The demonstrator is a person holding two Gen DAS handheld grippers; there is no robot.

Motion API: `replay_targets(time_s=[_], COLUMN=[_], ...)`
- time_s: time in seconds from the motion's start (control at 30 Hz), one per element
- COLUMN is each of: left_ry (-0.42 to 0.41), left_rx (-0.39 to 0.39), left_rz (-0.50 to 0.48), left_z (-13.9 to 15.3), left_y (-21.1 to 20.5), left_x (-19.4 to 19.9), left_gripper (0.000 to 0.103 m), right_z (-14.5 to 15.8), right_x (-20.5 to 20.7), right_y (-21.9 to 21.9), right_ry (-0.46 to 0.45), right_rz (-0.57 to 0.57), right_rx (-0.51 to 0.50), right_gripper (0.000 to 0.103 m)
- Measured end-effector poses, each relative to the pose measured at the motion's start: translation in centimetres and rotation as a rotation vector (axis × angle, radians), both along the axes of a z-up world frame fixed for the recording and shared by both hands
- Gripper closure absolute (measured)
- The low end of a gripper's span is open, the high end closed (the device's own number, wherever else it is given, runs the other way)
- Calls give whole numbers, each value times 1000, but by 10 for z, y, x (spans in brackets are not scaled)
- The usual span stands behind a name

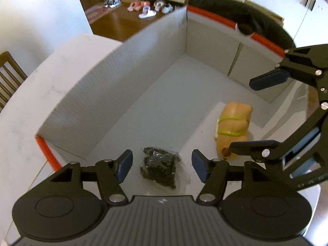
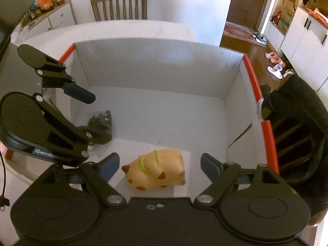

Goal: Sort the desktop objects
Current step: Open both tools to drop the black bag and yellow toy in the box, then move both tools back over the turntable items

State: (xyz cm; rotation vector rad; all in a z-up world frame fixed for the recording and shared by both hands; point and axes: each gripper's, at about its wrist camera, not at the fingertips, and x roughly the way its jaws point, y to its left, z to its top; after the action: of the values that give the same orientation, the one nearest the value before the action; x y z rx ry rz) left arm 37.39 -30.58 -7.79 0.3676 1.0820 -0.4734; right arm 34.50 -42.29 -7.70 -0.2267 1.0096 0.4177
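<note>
A clear bag of small black pieces [image 1: 159, 167] lies on the floor of a white cardboard box [image 1: 114, 78] with orange rim edges. My left gripper [image 1: 162, 167] is open, its blue pads on either side of the bag and above it. A tan toy animal with a green strap [image 2: 156, 169] lies on the box floor. My right gripper [image 2: 157, 166] is open around the toy, not touching it. The toy [image 1: 233, 127] and the right gripper [image 1: 249, 114] also show in the left wrist view. The bag [image 2: 101, 121] and left gripper [image 2: 96, 119] show in the right wrist view.
The box [image 2: 155, 61] sits on a white table [image 1: 30, 106]. A wooden chair [image 2: 119, 5] stands beyond the table. A black chair [image 2: 301, 123] is beside the box's right wall. Shoes [image 1: 147, 8] lie on the wooden floor.
</note>
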Motion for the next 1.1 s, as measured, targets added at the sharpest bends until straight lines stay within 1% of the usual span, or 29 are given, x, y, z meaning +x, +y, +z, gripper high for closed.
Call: replay_targets(time_s=[0.1, 0.17, 0.3, 0.47, 0.5, 0.53, 0.7, 0.83, 0.9, 0.97, 1.03, 1.1], left_ry=[-31, -58, -121, -207, -222, -239, -321, -351, -357, -358, -366, -369], left_rx=[-42, -63, -85, -139, -146, -155, -173, -189, -199, -211, -205, -206], left_rz=[29, 51, 94, 154, 164, 153, 206, 241, 263, 276, 289, 302], left_z=[18, 29, 45, 65, 68, 72, 88, 93, 96, 94, 92, 90], left_y=[14, 19, 28, 49, 54, 59, 91, 119, 138, 154, 168, 184], left_x=[-8, -11, -26, -58, -65, -73, -114, -139, -153, -163, -172, -181], left_gripper=[41, 41, 41, 41, 41, 41, 41, 40, 33, 31, 30, 25], right_z=[14, 24, 43, 67, 71, 76, 94, 102, 104, 104, 104, 102], right_x=[-5, -10, -23, -44, -47, -53, -76, -93, -100, -106, -113, -118], right_y=[-2, -3, -6, -5, -3, 0, 21, 45, 58, 72, 87, 101], right_ry=[-25, -48, -84, -146, -158, -174, -246, -277, -287, -297, -303, -299], right_rz=[7, 11, 17, 35, 38, 47, 84, 100, 108, 118, 127, 134], right_rx=[19, 31, 67, 109, 116, 123, 132, 143, 142, 143, 147, 157], right_gripper=[16, 13, 13, 13, 13, 12, 11, 10, 10, 9, 9, 8])
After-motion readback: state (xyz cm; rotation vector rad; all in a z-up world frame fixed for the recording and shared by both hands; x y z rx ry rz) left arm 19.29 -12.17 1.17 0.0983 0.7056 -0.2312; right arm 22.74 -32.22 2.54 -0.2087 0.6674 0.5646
